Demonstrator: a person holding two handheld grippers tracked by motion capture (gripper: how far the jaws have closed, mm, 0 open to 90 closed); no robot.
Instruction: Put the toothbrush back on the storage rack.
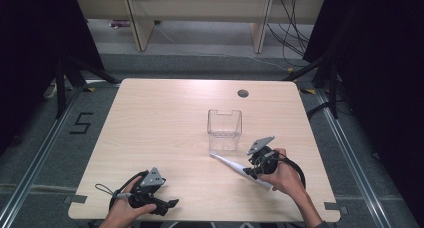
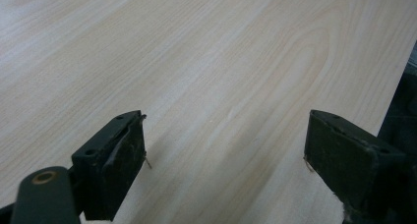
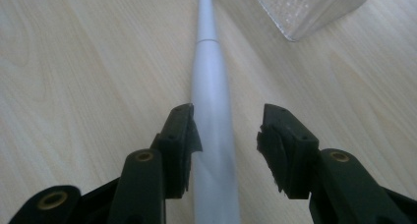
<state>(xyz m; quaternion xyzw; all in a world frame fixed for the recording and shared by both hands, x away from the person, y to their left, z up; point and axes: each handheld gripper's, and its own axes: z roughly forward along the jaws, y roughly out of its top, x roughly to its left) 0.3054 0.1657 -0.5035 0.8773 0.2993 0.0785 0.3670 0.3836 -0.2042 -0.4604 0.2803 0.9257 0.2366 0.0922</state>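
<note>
A white electric toothbrush (image 1: pixel 229 163) lies flat on the table, its thin head end pointing toward a clear plastic box (image 1: pixel 224 129). My right gripper (image 1: pixel 251 169) is low over the handle. In the right gripper view the jaws of my right gripper (image 3: pixel 226 130) stand open on either side of the toothbrush (image 3: pixel 210 86), the left jaw close against it and the right jaw apart from it. A corner of the clear box (image 3: pixel 307 8) shows at the upper right. My left gripper (image 1: pixel 169 204) rests near the table's front left edge, open (image 2: pixel 226 145) over bare wood.
The wooden table (image 1: pixel 165 128) has a round cable hole (image 1: pixel 243 93) at the back. The table's edge (image 2: pixel 393 111) runs close beside the left gripper's right jaw. Beyond the table, shelving legs and cables stand on the floor.
</note>
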